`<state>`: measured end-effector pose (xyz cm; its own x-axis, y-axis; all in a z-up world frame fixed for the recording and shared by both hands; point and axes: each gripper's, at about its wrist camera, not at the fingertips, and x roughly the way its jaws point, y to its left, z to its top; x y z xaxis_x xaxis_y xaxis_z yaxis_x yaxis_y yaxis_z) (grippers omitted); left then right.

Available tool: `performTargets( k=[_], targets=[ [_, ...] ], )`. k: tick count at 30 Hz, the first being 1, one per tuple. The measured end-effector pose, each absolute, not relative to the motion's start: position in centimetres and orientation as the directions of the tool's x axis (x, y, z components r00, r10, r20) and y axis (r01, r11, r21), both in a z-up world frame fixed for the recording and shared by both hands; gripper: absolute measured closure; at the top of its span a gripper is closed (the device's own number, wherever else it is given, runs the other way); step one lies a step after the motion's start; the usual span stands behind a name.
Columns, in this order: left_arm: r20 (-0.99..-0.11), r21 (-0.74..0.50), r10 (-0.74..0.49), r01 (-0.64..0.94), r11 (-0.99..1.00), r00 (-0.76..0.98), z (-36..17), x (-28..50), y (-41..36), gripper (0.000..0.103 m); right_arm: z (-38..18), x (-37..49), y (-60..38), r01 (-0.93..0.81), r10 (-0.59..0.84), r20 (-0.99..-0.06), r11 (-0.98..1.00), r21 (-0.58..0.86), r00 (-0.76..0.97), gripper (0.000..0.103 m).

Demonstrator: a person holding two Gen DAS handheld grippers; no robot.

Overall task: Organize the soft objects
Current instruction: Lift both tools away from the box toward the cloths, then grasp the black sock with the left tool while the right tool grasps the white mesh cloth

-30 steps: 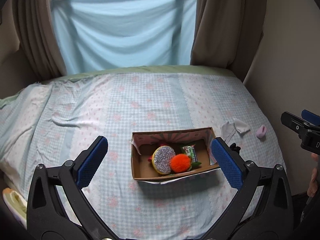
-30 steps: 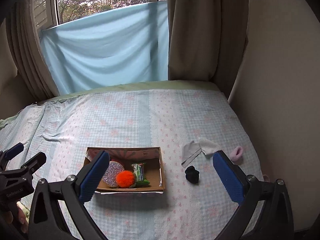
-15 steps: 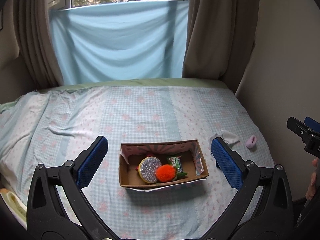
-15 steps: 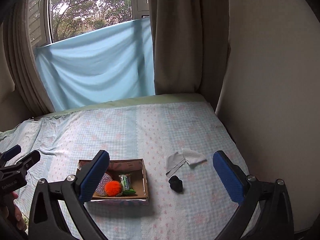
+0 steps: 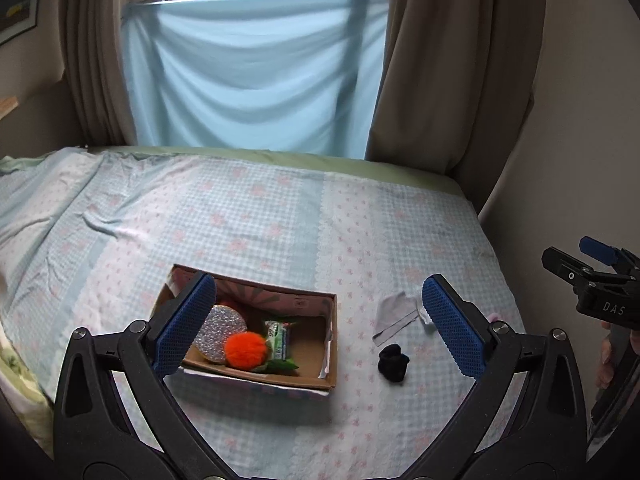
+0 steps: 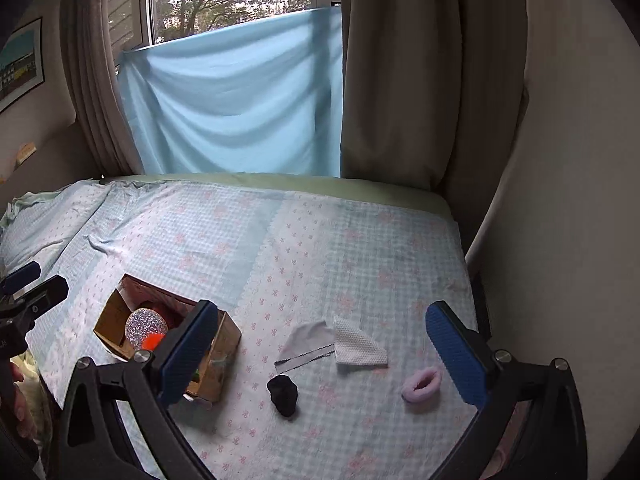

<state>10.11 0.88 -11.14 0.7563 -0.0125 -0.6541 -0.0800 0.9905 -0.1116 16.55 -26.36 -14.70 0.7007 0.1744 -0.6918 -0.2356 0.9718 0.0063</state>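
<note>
A bed (image 5: 280, 208) dressed in a pale blue checked sheet with pink flowers fills the room below a window draped in a light blue cloth (image 5: 252, 76) and flanked by brown curtains (image 6: 400, 80). On the sheet sits an open cardboard box (image 5: 320, 380) holding a glittery silver disc (image 5: 224, 328), a fluffy orange pompom (image 5: 245, 350) and a small green packet (image 5: 278, 338).

The left claw (image 5: 316, 328) hangs above the near edge of the bed with its blue-padded fingers spread wide and nothing between them; the box lies beneath its left finger and toward the middle of the gap. The right claw (image 6: 324, 354) is likewise held wide apart and empty, raised over the loose items to the right of the box.

Those items lie on the sheet within the right claw's span: a thin grey cloth (image 6: 306, 342) touching a white knitted cloth (image 6: 358, 346), a rolled black sock (image 6: 283, 394) nearer the camera and just right of the box, and a pink fuzzy hair tie (image 6: 421, 387) near the claw's right finger. None of them touches either claw. In the left wrist view the black sock (image 5: 393, 362) sits between the box and the left claw's right finger, with the grey cloth (image 5: 394, 316) just beyond it.
</note>
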Motion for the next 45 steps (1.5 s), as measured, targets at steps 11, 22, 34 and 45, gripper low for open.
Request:
performTargets(
  k=[11,22,34,45],
  targets=[
    [-0.713,-0.112,-0.062,-0.026,0.993,0.699,-25.4,13.6,-12.5,0.000,-30.6,25.9,-30.2,-0.558,0.332,-0.807,0.830,0.004,0.488,0.000],
    [-0.830,-0.043,-0.011,-0.045,0.998,0.558,-41.5,18.0,-17.8,0.002,-43.3,30.4,-30.1,-0.748,0.365,-0.883,0.664,0.026,0.294,0.000],
    [-0.893,-0.041,0.004,-0.091,0.995,0.451,-48.3,20.1,-17.5,0.045,-47.1,32.1,-29.5,-0.792,0.341,-0.911,0.611,0.028,0.231,0.041],
    [-0.902,-0.036,0.000,-0.074,0.997,0.431,-47.3,21.1,-17.9,0.085,-46.2,31.9,-29.2,-0.786,0.333,-0.905,0.619,-0.002,0.264,0.083]
  ],
)
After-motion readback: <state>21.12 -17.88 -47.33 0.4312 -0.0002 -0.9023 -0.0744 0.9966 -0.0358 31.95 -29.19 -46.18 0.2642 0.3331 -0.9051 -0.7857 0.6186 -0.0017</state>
